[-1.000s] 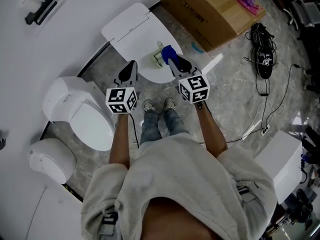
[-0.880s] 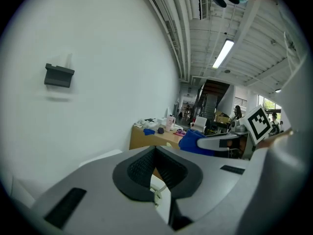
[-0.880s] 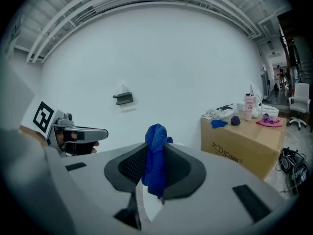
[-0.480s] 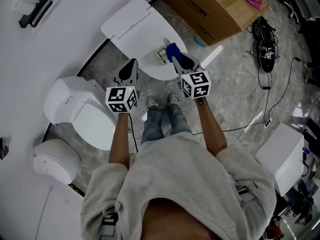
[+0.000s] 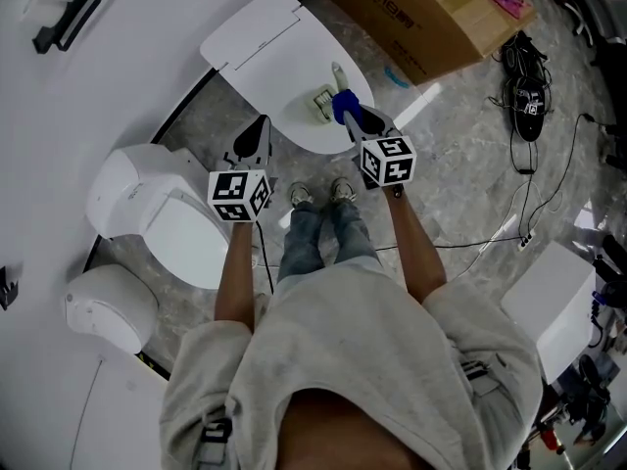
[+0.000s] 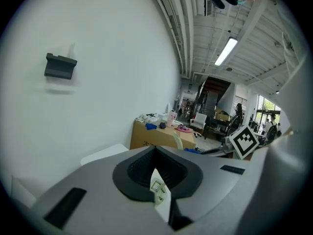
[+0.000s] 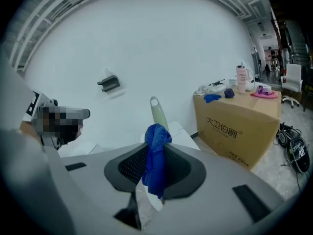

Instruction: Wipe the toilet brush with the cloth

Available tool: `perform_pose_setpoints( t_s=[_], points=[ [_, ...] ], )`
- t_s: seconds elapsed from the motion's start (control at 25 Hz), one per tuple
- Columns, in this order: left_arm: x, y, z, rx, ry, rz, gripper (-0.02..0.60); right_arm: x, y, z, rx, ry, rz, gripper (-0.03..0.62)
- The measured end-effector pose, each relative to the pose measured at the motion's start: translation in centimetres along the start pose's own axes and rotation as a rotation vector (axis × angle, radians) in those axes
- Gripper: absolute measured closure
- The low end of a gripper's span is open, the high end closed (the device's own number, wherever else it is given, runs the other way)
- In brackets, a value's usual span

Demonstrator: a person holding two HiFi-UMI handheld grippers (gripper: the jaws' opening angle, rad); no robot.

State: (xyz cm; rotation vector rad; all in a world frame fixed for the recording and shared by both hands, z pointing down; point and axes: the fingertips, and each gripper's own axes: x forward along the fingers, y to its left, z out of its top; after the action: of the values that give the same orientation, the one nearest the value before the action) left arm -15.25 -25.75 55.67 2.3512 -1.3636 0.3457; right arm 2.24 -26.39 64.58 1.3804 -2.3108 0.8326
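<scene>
The toilet brush (image 5: 337,75) has a pale green handle and stands upright in its holder (image 5: 321,102) on the closed white toilet lid (image 5: 265,52). My right gripper (image 5: 349,116) is shut on a blue cloth (image 5: 341,104), which is right beside the brush on its right. In the right gripper view the cloth (image 7: 156,155) hangs between the jaws of the right gripper (image 7: 155,177), with the brush handle (image 7: 157,112) just behind it. My left gripper (image 5: 260,127) hovers left of the toilet, jaws together and empty. The left gripper view shows this gripper (image 6: 159,182) and the brush handle (image 6: 178,141) ahead.
A large cardboard box (image 5: 421,8) stands to the right behind the toilet. A second white toilet (image 5: 147,213) and a white bin (image 5: 103,306) sit to the left. Cables and dark shoes (image 5: 519,96) lie on the marble floor at right. The person's feet (image 5: 313,196) are before the toilet.
The head camera has shifted slightly. My right gripper with the cloth has drifted a little to the right, staying beside the brush. The left gripper has hardly moved.
</scene>
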Motion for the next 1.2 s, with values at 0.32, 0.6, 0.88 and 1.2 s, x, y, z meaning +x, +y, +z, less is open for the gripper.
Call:
perform_pose_setpoints(
  t_s=[0.32, 0.6, 0.88, 1.2],
  points=[
    [0.0, 0.6, -0.3, -0.002, 0.012, 0.014, 0.563, 2.3, -1.1, -3.5, 0.032, 0.092, 0.012, 0.497],
    [-0.4, 0.6, -0.4, 0.001, 0.016, 0.026, 0.563, 4.2, -1.7, -6.3, 0.069, 0.161, 0.020, 0.497],
    [-0.5, 0.4, -0.3, 0.006, 0.015, 0.024, 0.563, 4.1, -1.2, -8.4, 0.077, 0.209, 0.039, 0.497],
    [0.1, -1.4, 0.0, 0.009, 0.006, -0.008, 0.563, 0.2, -0.5, -10.2, 0.104, 0.200, 0.028, 0.497]
  ],
)
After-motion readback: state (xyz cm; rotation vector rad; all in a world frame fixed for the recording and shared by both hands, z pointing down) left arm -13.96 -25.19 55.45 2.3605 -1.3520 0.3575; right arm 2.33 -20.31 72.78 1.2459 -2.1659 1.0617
